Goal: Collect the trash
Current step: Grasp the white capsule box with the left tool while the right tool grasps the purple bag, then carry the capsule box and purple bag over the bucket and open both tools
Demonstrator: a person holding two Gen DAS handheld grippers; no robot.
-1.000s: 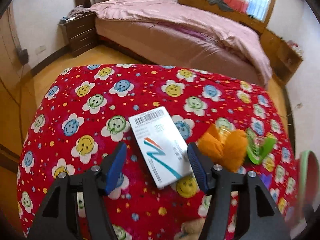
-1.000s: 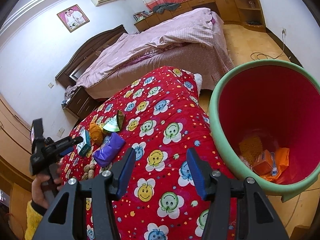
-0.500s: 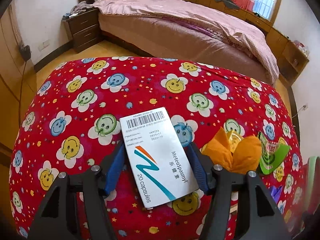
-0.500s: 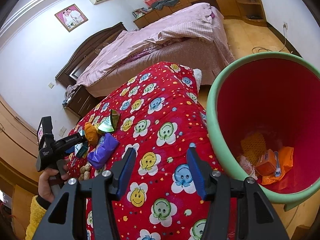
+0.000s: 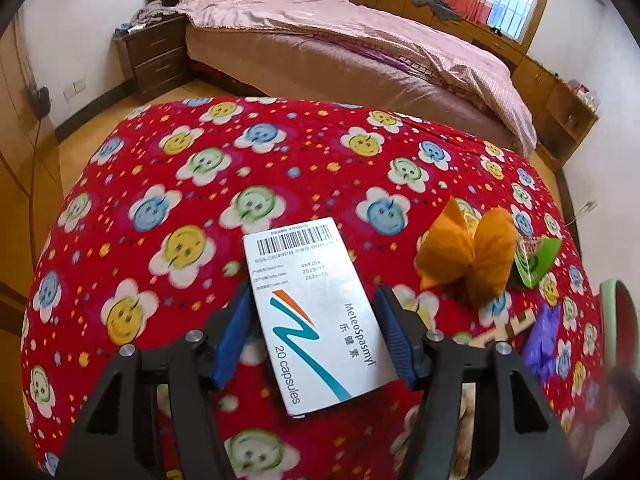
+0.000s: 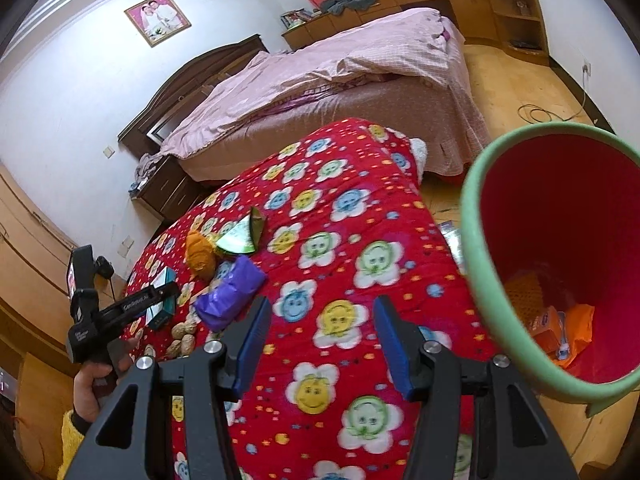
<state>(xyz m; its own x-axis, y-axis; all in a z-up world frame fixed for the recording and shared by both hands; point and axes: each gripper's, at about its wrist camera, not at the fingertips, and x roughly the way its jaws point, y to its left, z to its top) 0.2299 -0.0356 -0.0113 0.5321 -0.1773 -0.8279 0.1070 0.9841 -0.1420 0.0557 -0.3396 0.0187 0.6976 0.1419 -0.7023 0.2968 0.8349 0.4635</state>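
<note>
A white medicine box (image 5: 316, 312) marked "20 capsules" lies flat on the red smiley-flower cloth (image 5: 224, 168). My left gripper (image 5: 312, 332) stands open astride it, a blue pad on each long side, with no clear pressure on the box. The right wrist view shows the same box (image 6: 162, 296) under the left gripper (image 6: 160, 294), held by a person's hand (image 6: 96, 376). My right gripper (image 6: 320, 340) is open over the cloth with nothing between its fingers. The green-rimmed red bin (image 6: 476, 240) stands to its right and holds several pieces of trash.
An orange wrapper (image 5: 468, 264), a green wrapper (image 5: 536, 260) and a purple wrapper (image 6: 230, 296) lie on the cloth to the right of the box, with walnuts (image 6: 182, 332) nearby. A bed (image 5: 360, 52) stands behind, and a nightstand (image 5: 156, 56) at back left.
My left gripper has moved forward and down, so the box now lies between its fingers instead of ahead of them. My right gripper has shifted slightly; the bin sits further right in its view.
</note>
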